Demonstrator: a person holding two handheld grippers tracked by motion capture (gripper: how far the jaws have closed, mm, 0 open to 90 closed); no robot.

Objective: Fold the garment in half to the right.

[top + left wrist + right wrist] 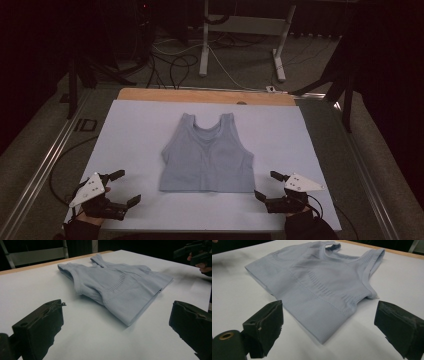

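A pale blue-grey sleeveless crop top (207,157) lies flat in the middle of a white sheet (135,135), straps pointing away from me, hem toward me. My left gripper (126,187) hovers off the hem's left corner, open, nothing between its jaws. My right gripper (268,185) is just off the hem's right corner, also open and empty. In the left gripper view the top (117,287) lies ahead of the wide-spread jaws. The right gripper view has the hem corner of the top (317,290) close in front of that gripper's jaws.
The white sheet covers a wooden tabletop whose far edge (200,95) shows bare. Beyond it stand white table legs (204,45) and loose cables (175,65) on a dark floor. Metal rails (45,160) run along both sides of the table.
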